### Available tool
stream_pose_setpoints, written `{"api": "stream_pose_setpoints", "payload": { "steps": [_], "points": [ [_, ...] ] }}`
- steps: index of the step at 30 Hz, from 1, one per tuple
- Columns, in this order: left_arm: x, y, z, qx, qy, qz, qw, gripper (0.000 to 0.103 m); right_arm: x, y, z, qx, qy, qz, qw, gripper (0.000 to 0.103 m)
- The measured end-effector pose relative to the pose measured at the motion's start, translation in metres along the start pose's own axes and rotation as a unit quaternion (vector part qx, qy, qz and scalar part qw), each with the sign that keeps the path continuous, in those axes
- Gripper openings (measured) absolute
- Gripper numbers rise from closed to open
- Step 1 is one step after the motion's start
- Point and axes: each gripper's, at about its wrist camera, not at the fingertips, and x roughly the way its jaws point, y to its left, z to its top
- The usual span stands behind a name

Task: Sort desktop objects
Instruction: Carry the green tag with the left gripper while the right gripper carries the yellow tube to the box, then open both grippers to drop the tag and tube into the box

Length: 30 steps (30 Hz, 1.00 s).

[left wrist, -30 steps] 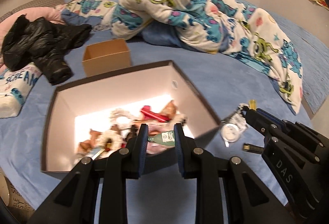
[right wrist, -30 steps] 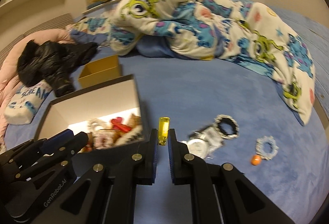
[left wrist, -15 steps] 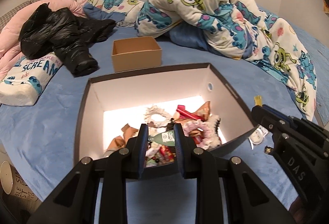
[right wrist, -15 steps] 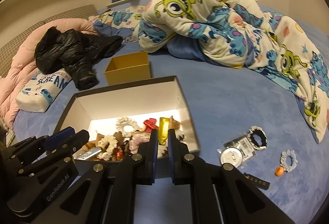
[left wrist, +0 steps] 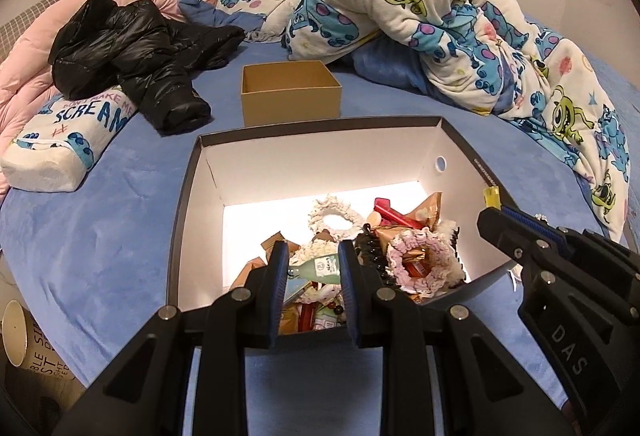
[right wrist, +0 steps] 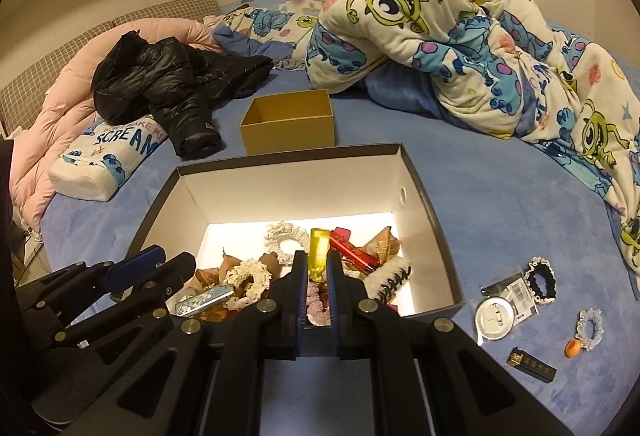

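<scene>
Over the large open box (right wrist: pixel 424 196) on the blue bed (right wrist: pixel 500 196), the left tongs (left wrist: pixel 314 268) are gripping a small green bottle (left wrist: pixel 320 269) while the right tongs (right wrist: pixel 318 270) are pinching a yellow tube (right wrist: pixel 319 252); a badge (right wrist: pixel 494 320) and scrunchies are lying to the right.

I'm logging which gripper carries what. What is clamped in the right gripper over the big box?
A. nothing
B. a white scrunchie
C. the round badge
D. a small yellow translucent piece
D: the right gripper is shut on the small yellow translucent piece, held above the big box, while the round badge lies on the blue bed cover outside it.
</scene>
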Motion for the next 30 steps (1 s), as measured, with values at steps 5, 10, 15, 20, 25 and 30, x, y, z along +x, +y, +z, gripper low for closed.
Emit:
{"api": "stream_pose_setpoints", "payload": {
  "steps": [5, 10, 15, 20, 25, 30],
  "points": [
    [0.006, 0.004, -0.002, -0.003, 0.006, 0.002, 1.0000, 0.026, 0.007, 0.004, 0.002, -0.001, 0.003, 0.004, 1.000, 0.009],
    [0.010, 0.006, -0.004, -0.009, 0.010, 0.001, 0.9999, 0.026, 0.011, 0.008, 0.002, -0.005, 0.004, 0.006, 1.000, 0.009],
    [0.011, 0.007, -0.003, -0.005, 0.003, 0.028, 0.9996, 0.047, 0.015, 0.010, 0.001, -0.005, 0.009, 0.019, 1.000, 0.015],
    [0.009, 0.021, -0.001, -0.027, -0.015, 0.046, 0.9984, 0.075, 0.017, 0.007, 0.001, -0.001, 0.009, 0.011, 1.000, 0.043],
    [0.005, 0.024, 0.002, -0.030, -0.020, 0.038, 0.9986, 0.083, 0.013, 0.001, 0.004, 0.005, 0.002, 0.008, 1.000, 0.056],
    [0.000, 0.020, 0.003, -0.026, -0.023, 0.033, 0.9988, 0.083, 0.008, -0.001, 0.007, 0.010, -0.003, 0.002, 1.000, 0.057]
  ]
}}
